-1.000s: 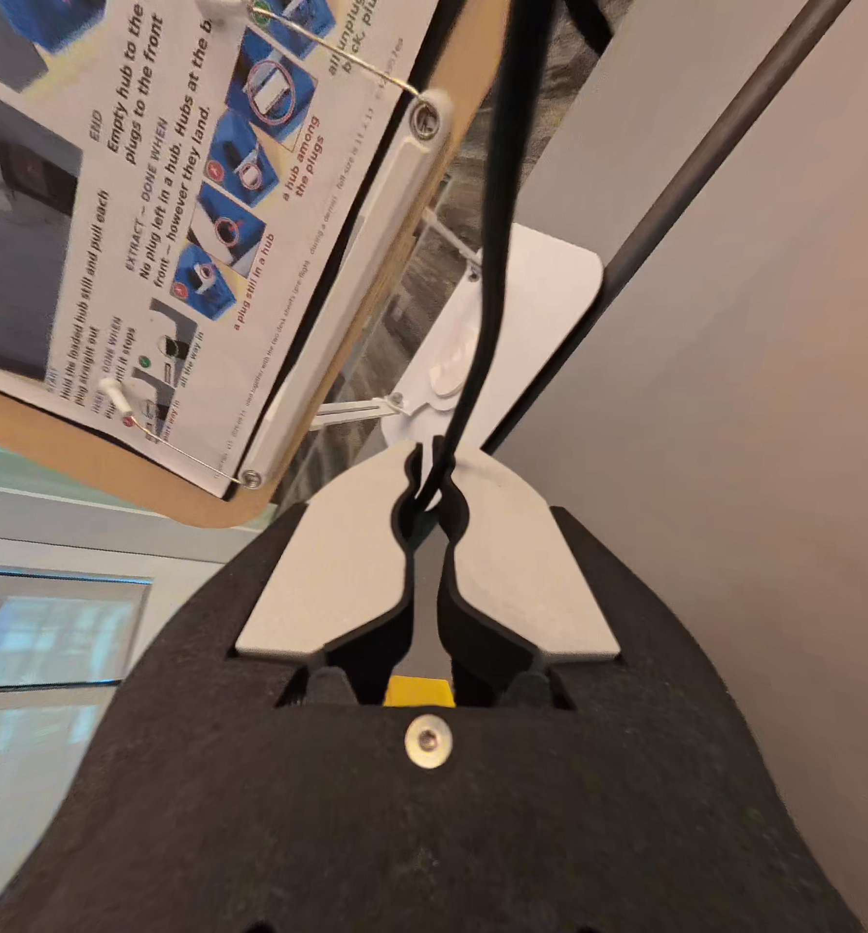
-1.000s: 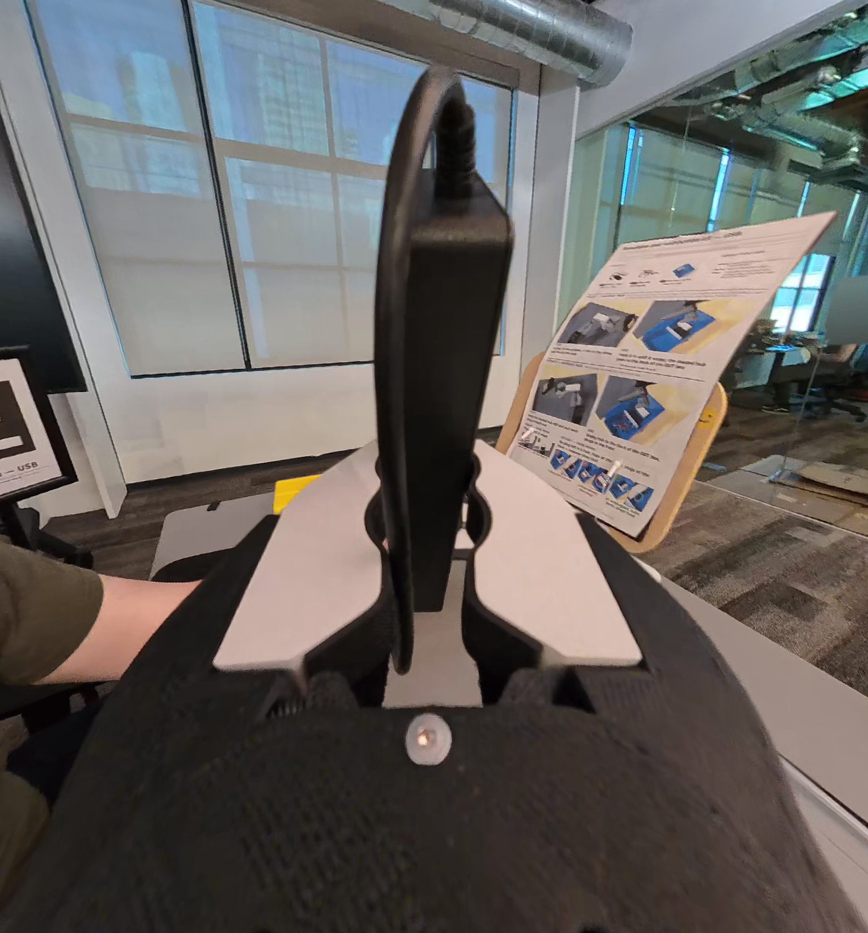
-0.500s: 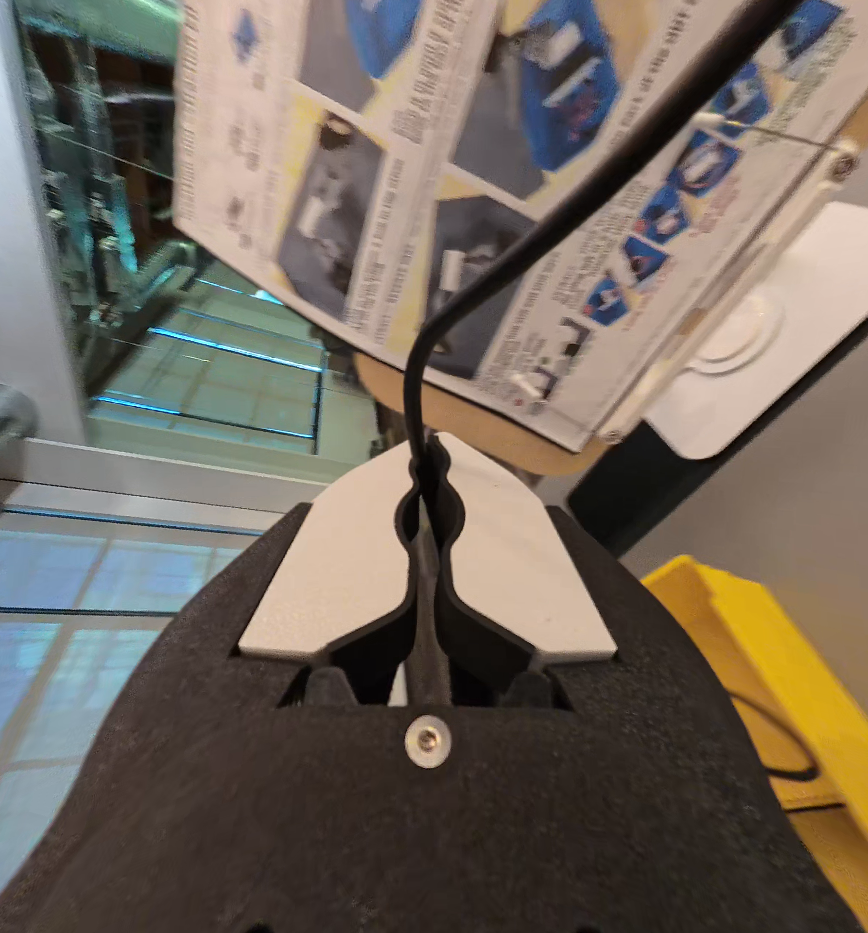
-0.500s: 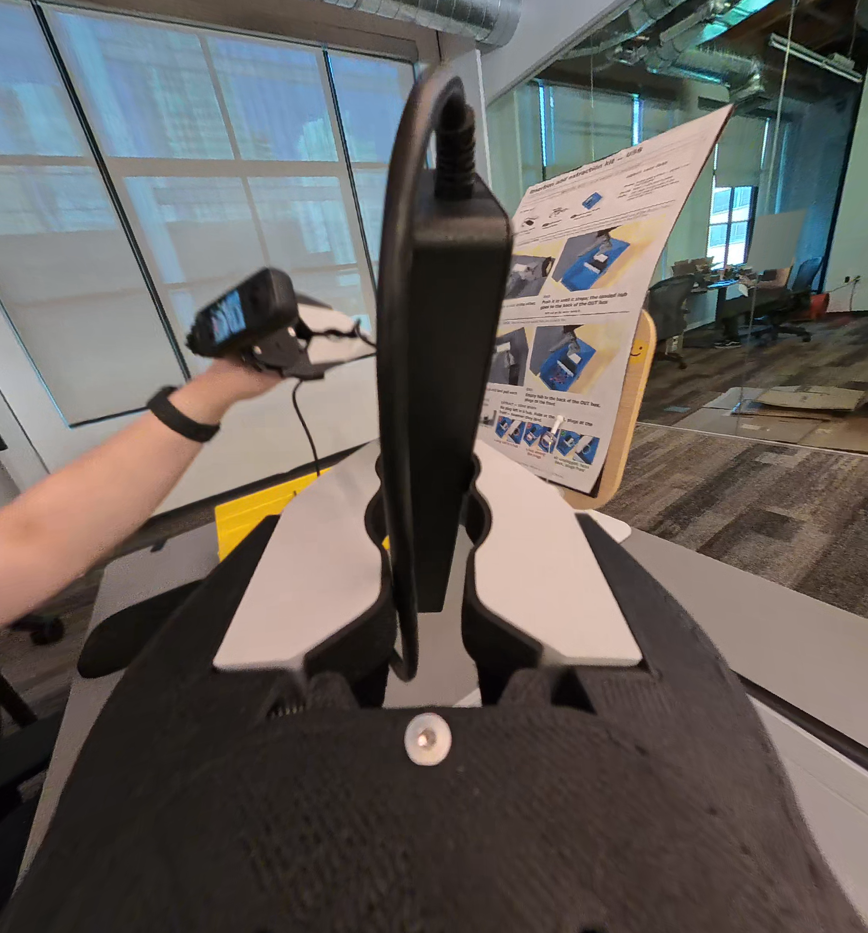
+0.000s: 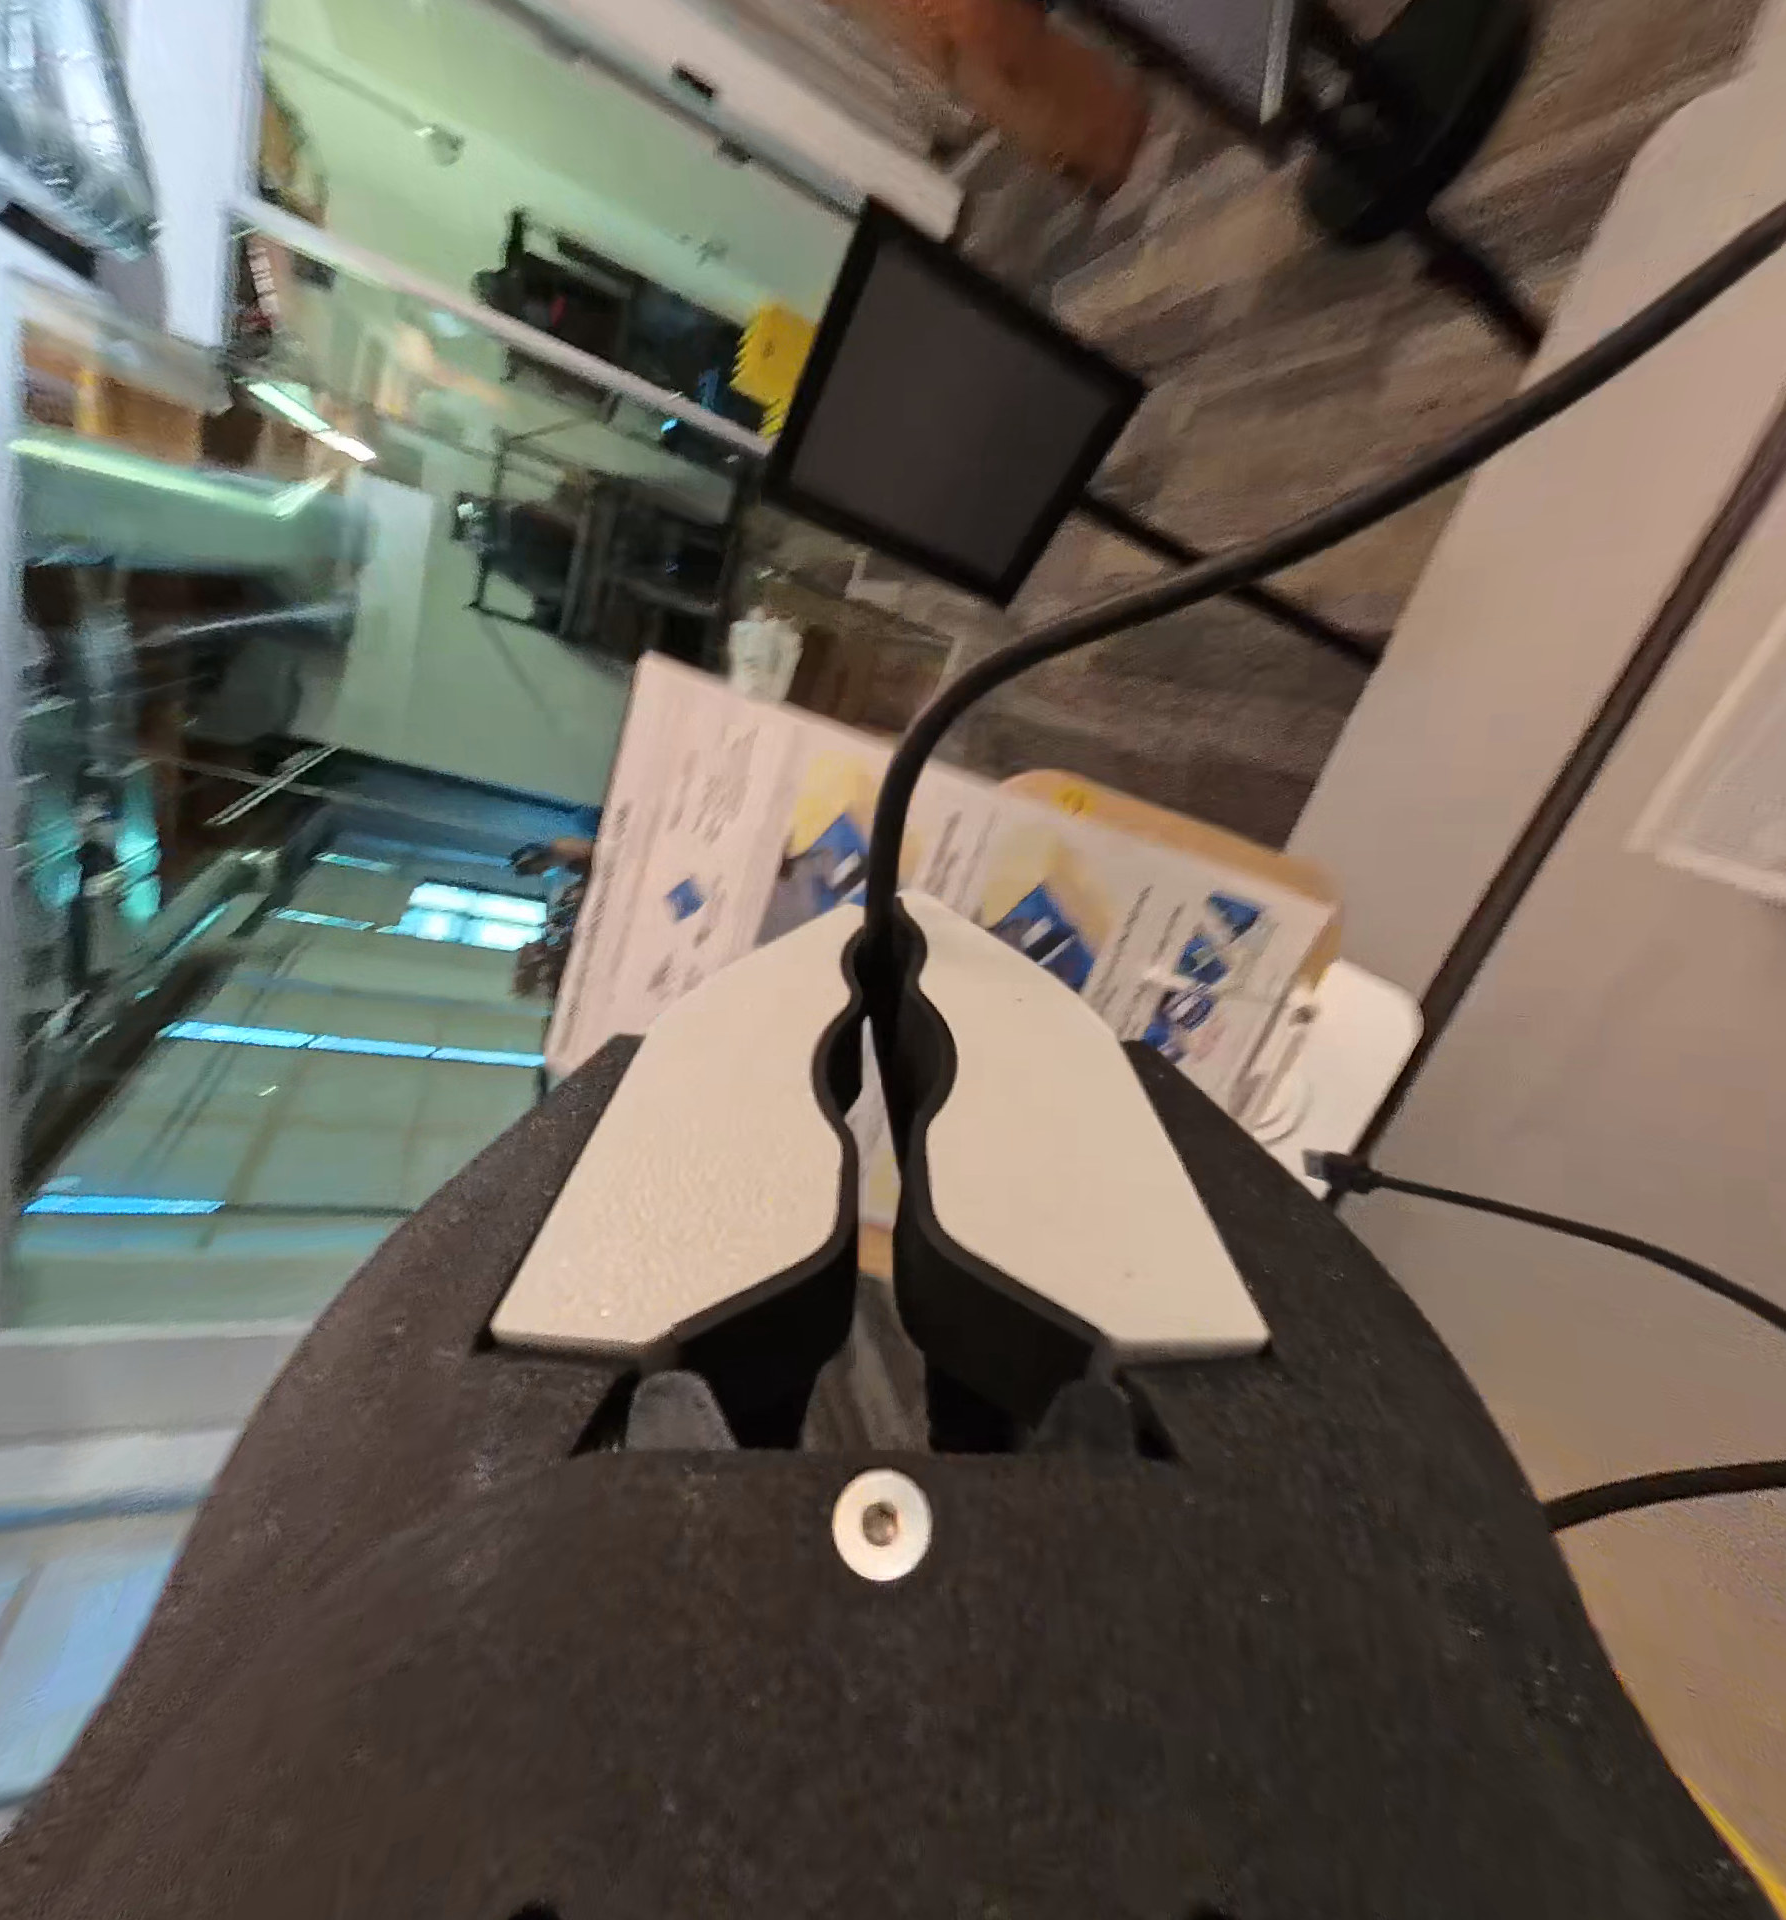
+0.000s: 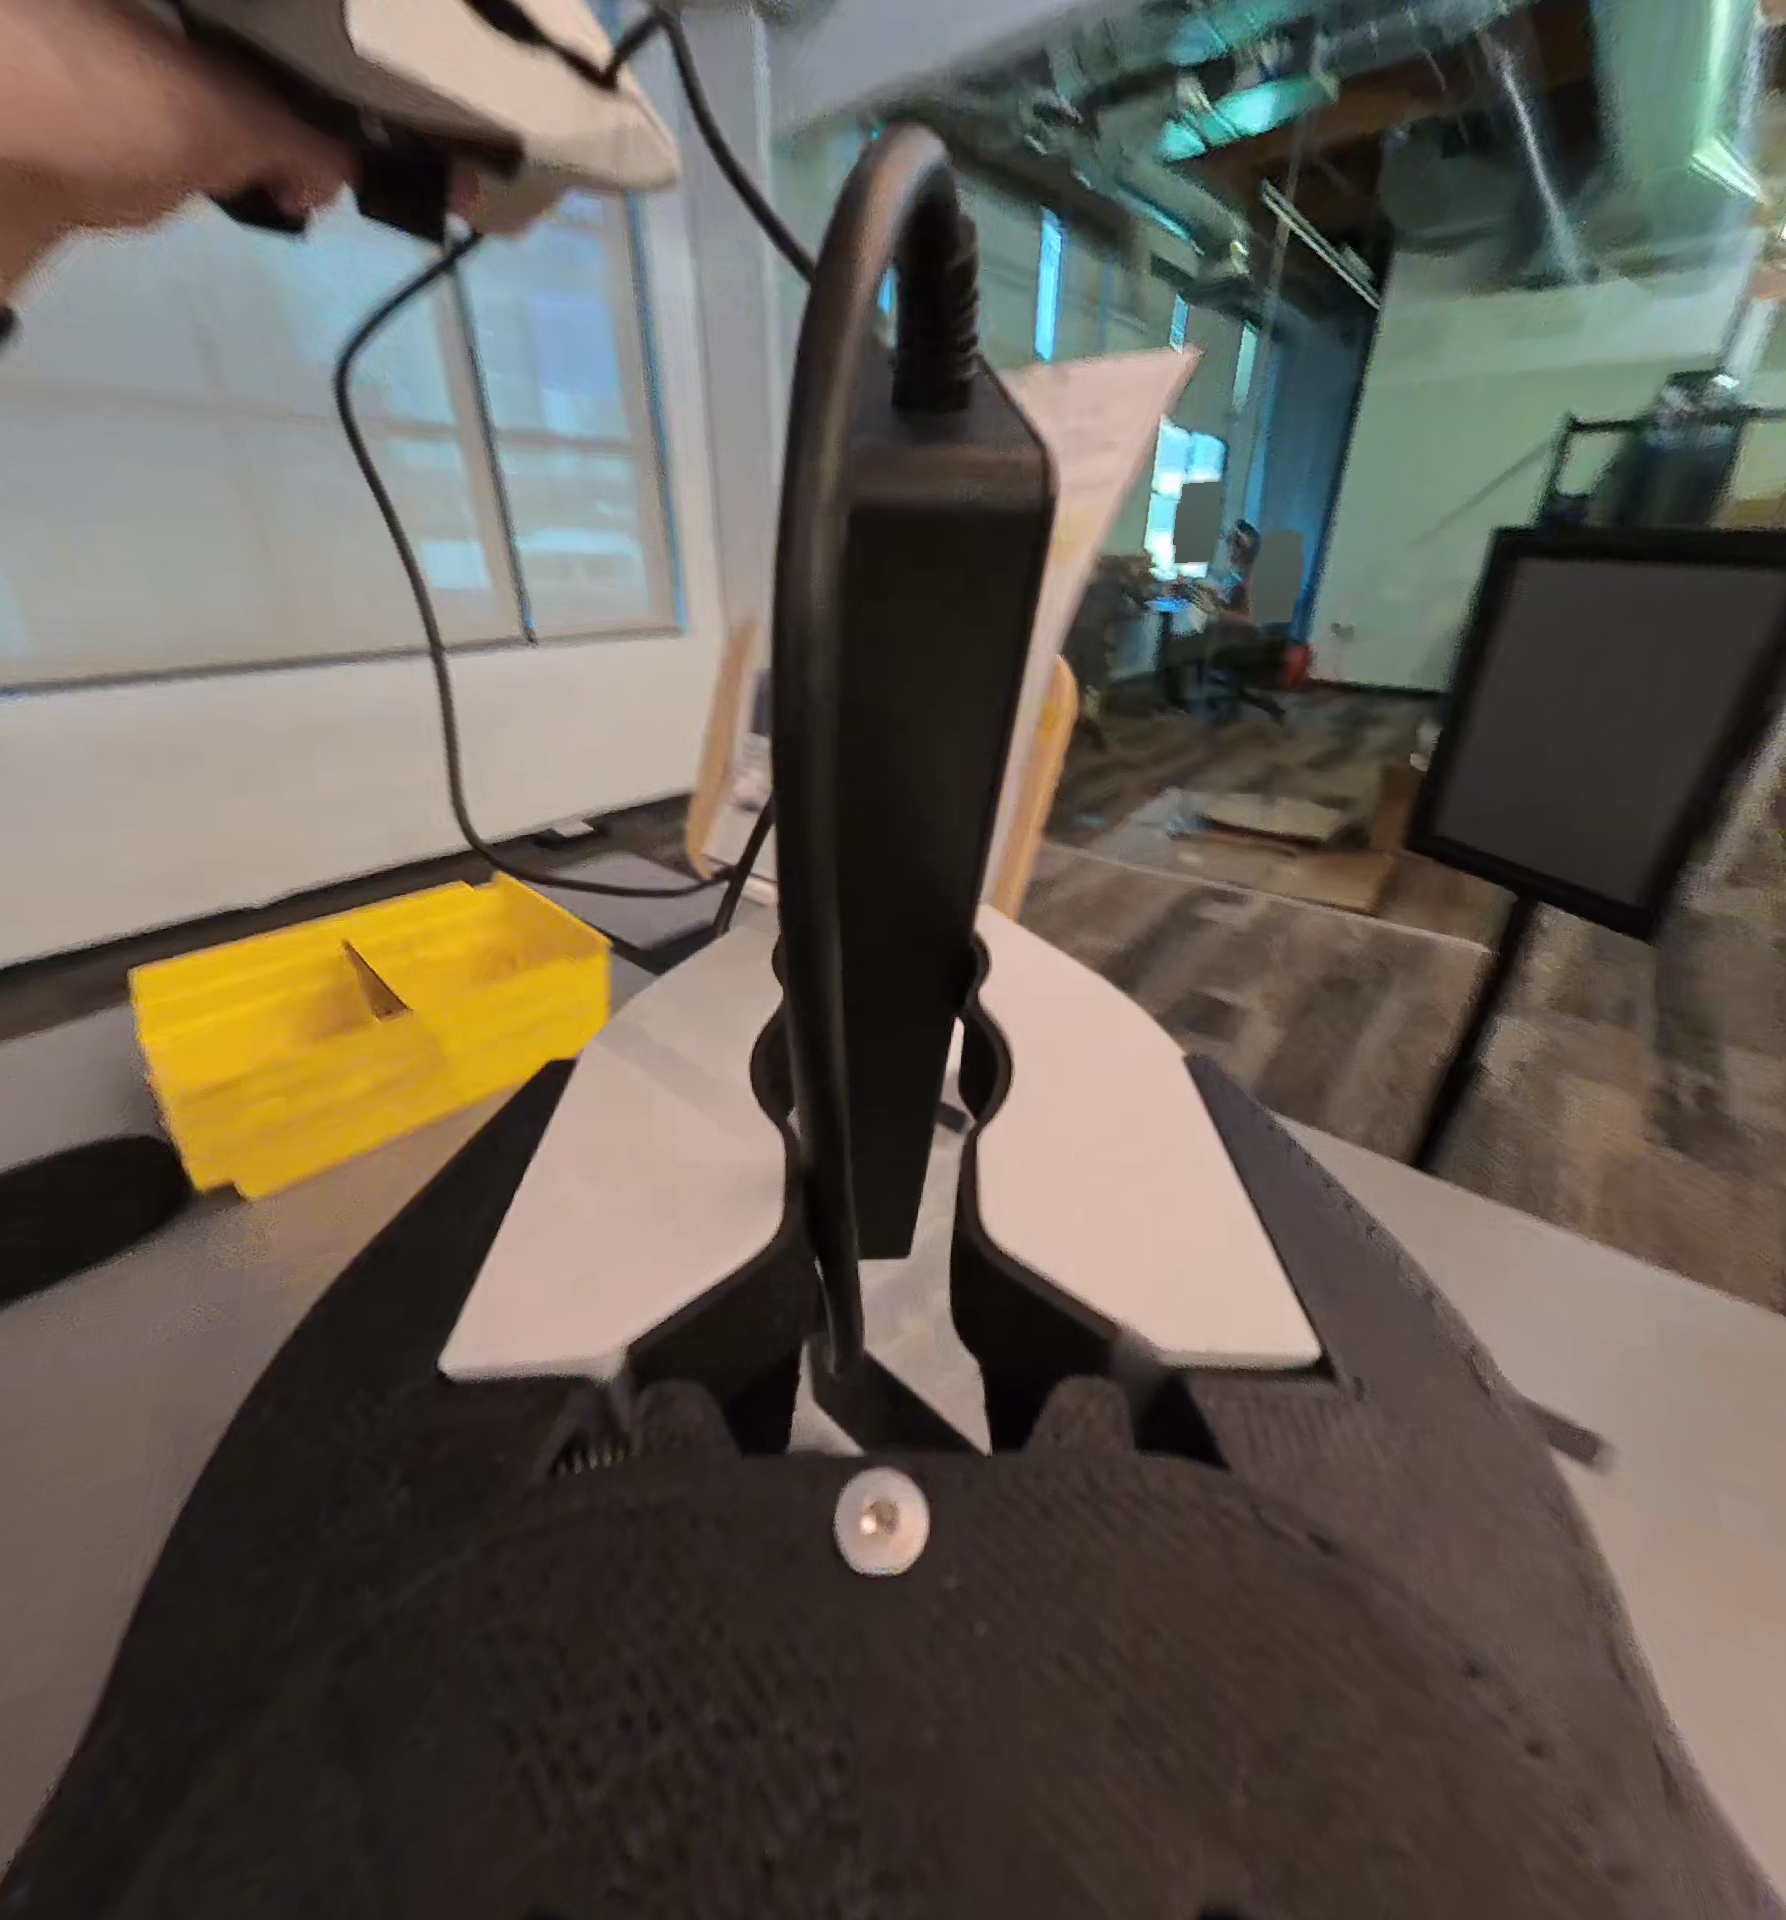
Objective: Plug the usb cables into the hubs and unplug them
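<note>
My left gripper (image 5: 884,935) is shut on a thin black cable (image 5: 1180,582), which leaves the fingertips and curves up to the right. My right gripper (image 6: 873,956) is shut on a black USB hub (image 6: 930,675). The hub stands upright between the pads, and its own cable (image 6: 816,520) loops from its top down its left side. The right wrist view also shows the left gripper (image 6: 598,114) at the top left, held by a hand high above the table, with a black cable (image 6: 421,540) hanging from it.
A yellow divided bin (image 6: 276,1049) sits on the grey table (image 6: 1491,1351) at the left. An instruction board on a wooden stand (image 5: 1128,894) stands behind. A dark screen on a stand (image 6: 1616,717) is at the right. Another black cable (image 5: 1595,1247) lies on the table. Some 30 cm of space lies between my two pairs of fingers.
The left gripper has risen and swung round with the cable still pinched. The right gripper has turned to the right, and the hub has stayed in its grasp.
</note>
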